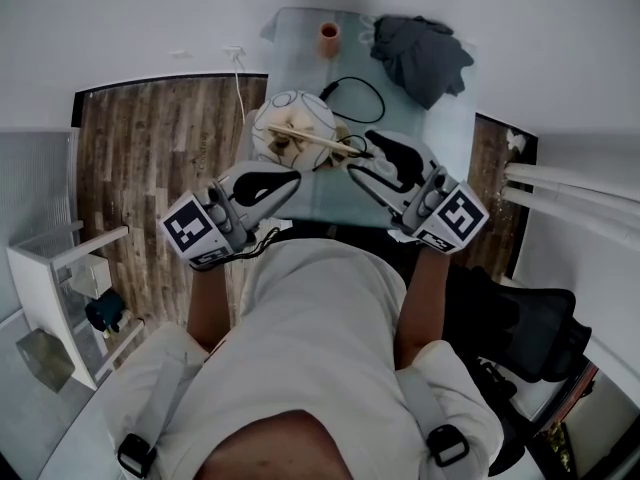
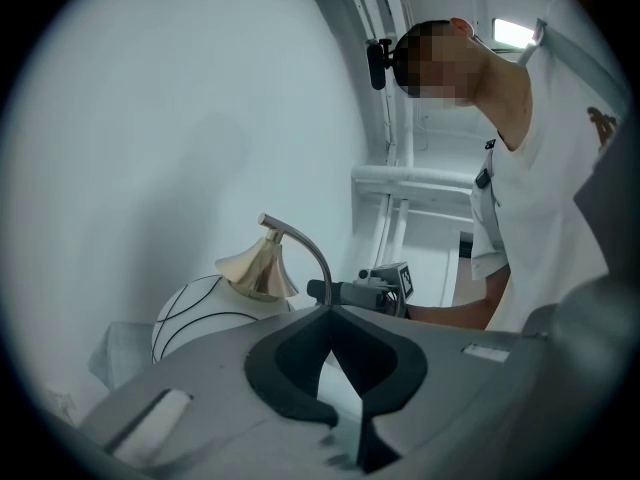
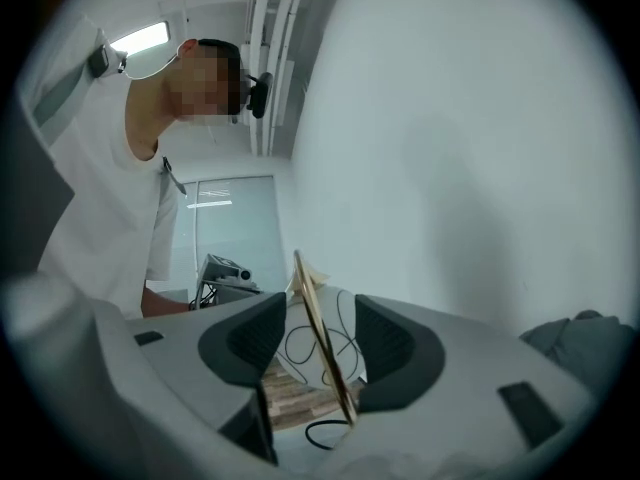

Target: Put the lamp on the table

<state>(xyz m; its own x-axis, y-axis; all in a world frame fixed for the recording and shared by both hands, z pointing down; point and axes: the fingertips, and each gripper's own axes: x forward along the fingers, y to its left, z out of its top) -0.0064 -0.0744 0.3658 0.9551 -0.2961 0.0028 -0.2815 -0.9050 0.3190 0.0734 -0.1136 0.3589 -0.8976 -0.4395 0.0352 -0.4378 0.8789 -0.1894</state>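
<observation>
The lamp stands on the pale table (image 1: 450, 133): a white globe with black lines (image 1: 290, 126) crossed by a slim gold rod (image 1: 318, 141). My left gripper (image 1: 292, 180) is shut just in front of the globe. In the left gripper view the gold cone (image 2: 258, 266) and a curved metal stem (image 2: 312, 250) rise right behind its closed tips (image 2: 333, 310); whether they touch the stem is hidden. My right gripper (image 1: 358, 160) is open at the globe's right. The gold rod (image 3: 325, 353) stands between its pads (image 3: 320, 303) with a gap on each side.
At the table's far end are an orange cup (image 1: 329, 38), a heap of dark cloth (image 1: 420, 53) and a looped black cable (image 1: 362, 98). A white shelf unit (image 1: 60, 288) stands on the wood floor at left, a dark office chair (image 1: 525, 328) at right.
</observation>
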